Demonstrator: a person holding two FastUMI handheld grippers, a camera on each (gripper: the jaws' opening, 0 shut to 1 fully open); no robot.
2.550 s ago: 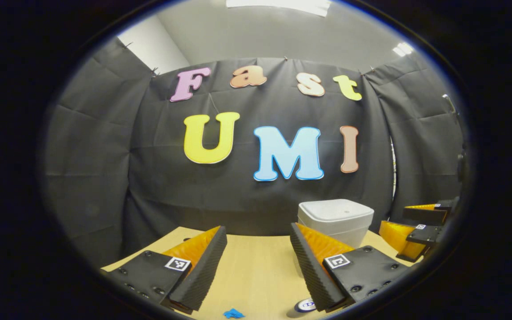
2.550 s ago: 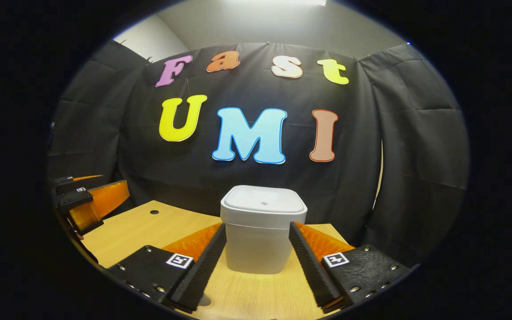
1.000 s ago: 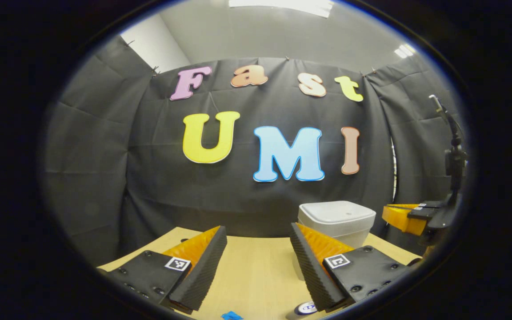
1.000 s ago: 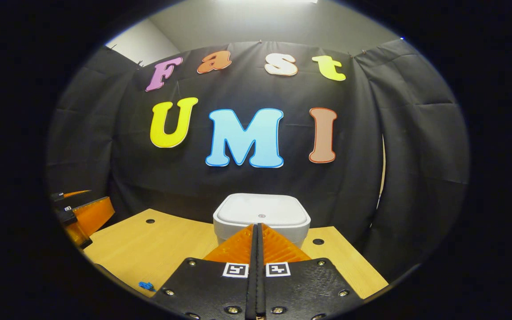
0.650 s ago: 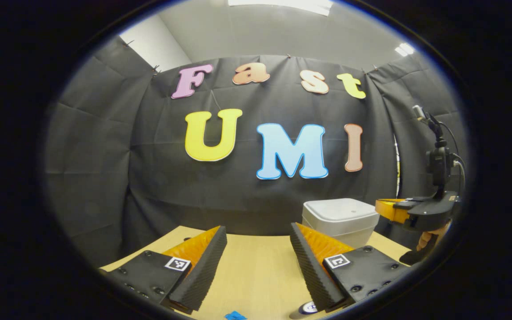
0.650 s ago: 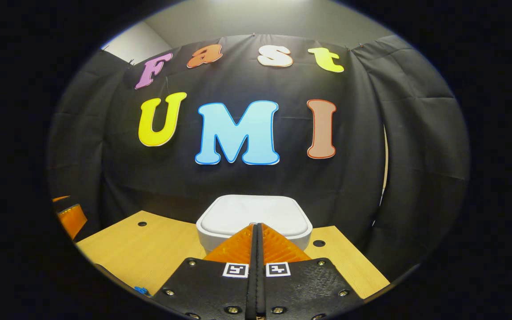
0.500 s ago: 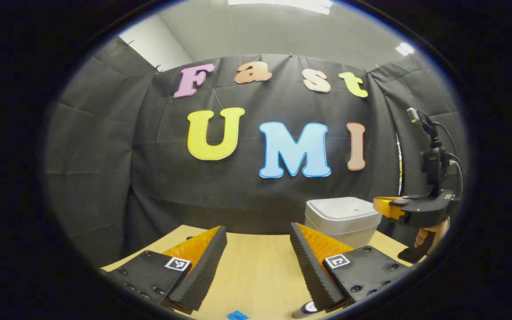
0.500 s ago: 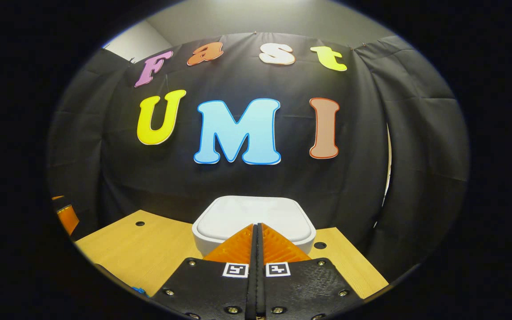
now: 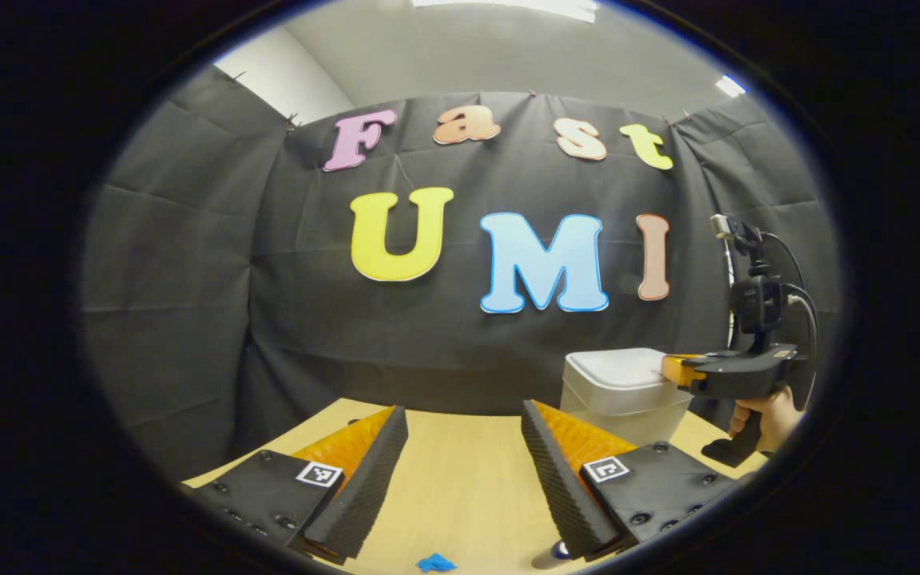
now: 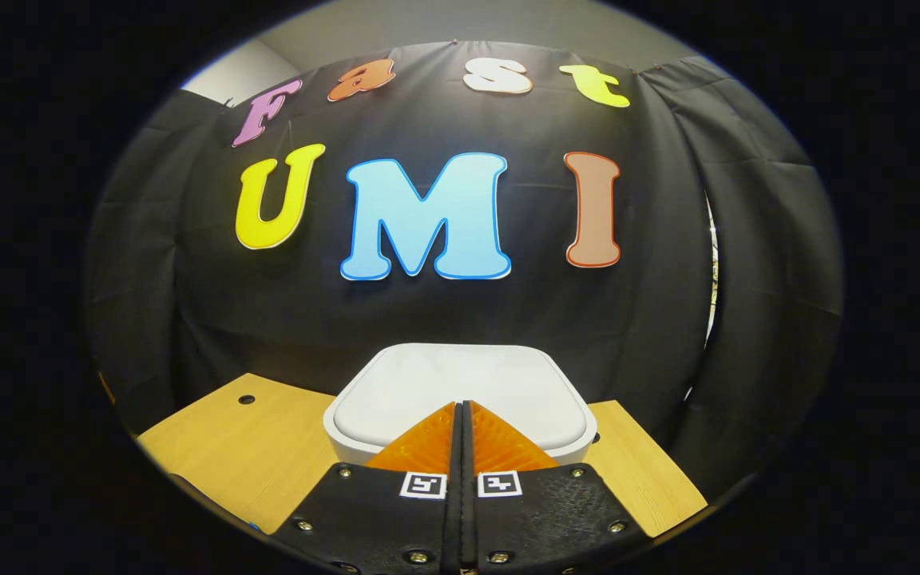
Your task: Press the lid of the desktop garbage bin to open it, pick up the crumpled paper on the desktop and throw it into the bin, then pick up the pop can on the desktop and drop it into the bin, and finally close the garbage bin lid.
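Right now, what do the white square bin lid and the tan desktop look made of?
White square bin lid: likely matte moulded plastic, smooth with rounded corners and a soft sheen. Tan desktop: wood or wood-look laminate, fine straight grain lines and a drilled hole; solid or veneer can't be told.

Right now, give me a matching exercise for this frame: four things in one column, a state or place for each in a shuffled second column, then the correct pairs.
Things
1. left gripper
2. right gripper
3. bin lid
4. blue scrap

States or places
A. down on the white bin
B. fingers together, tips over the lid
C. lying on the wooden desk, near the view's bottom edge
D. fingers spread apart, nothing between them

Pairs: 1-D, 2-B, 3-A, 4-C
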